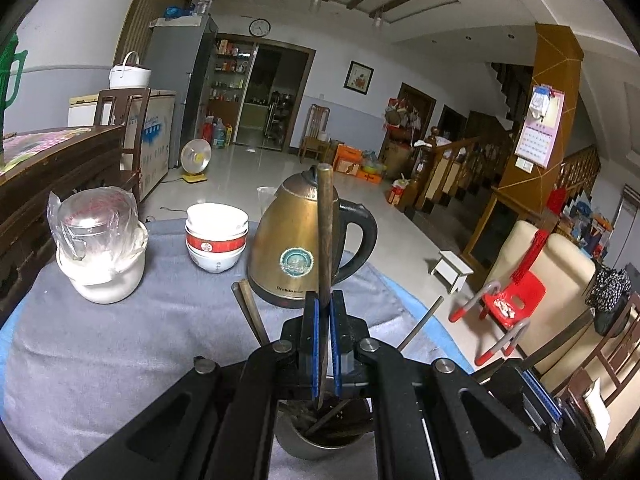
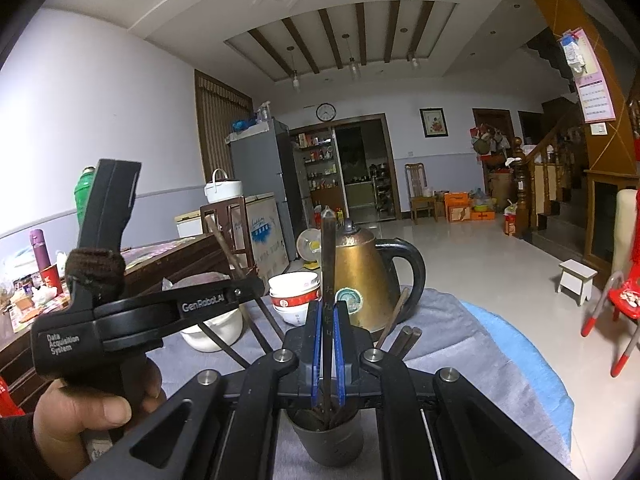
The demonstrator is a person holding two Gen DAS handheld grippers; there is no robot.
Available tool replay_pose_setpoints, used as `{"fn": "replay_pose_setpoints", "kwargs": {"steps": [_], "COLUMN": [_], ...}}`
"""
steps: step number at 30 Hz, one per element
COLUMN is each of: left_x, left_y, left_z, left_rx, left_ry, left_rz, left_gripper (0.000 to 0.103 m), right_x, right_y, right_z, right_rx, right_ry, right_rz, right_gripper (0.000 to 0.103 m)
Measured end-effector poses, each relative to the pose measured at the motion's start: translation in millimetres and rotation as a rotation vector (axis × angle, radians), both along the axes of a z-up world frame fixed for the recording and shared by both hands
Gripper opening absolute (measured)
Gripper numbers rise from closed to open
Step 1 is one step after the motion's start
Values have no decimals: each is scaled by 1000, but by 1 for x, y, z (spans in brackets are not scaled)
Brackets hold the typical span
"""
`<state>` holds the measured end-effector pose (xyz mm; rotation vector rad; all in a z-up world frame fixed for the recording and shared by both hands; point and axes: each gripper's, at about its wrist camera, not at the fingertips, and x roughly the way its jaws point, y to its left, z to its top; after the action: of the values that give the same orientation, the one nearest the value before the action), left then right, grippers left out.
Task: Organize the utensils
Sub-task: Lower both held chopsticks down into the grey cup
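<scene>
Grey cloth (image 1: 120,340) covers the table, bearing a brass kettle (image 1: 294,248) and stacked bowls (image 1: 216,240). Metal cup (image 1: 320,442) stands beneath both tools, holding dark utensils. Left gripper (image 1: 325,336) is clamped on an upright chopstick (image 1: 326,232), its lower end inside the cup. Right gripper (image 2: 329,354) is likewise closed around a second chopstick (image 2: 329,264), tip in the cup.

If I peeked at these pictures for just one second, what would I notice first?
Probably the golden kettle standing in the middle of the grey cloth, with stacked red and white bowls to its left. Right up close, each gripper pinches a dark chopstick upright over a metal cup that holds more chopsticks.
</scene>
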<state>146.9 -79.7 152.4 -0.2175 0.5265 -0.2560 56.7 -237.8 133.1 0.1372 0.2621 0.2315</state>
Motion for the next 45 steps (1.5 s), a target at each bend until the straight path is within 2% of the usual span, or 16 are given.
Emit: {"fn": "replay_pose_setpoints", "kwargs": {"steps": [9,19,45], "left_x": [10,15,25], "left_y": [-8,-15,-21], "left_z": [-8,-12,-30], "left_rx": [33,71,103], "left_ry": [56,77,145], "left_rz": [-28,-32,-43], "left_gripper": [5,5,5], "right_x": [5,10,20], "right_y": [2,4,5], "right_z": [-1,-8,-20], "right_rx": [-10,-15,-28], "right_ry": [13,35,86], "right_rz": [3,2,17], "right_gripper": [7,7,7]}}
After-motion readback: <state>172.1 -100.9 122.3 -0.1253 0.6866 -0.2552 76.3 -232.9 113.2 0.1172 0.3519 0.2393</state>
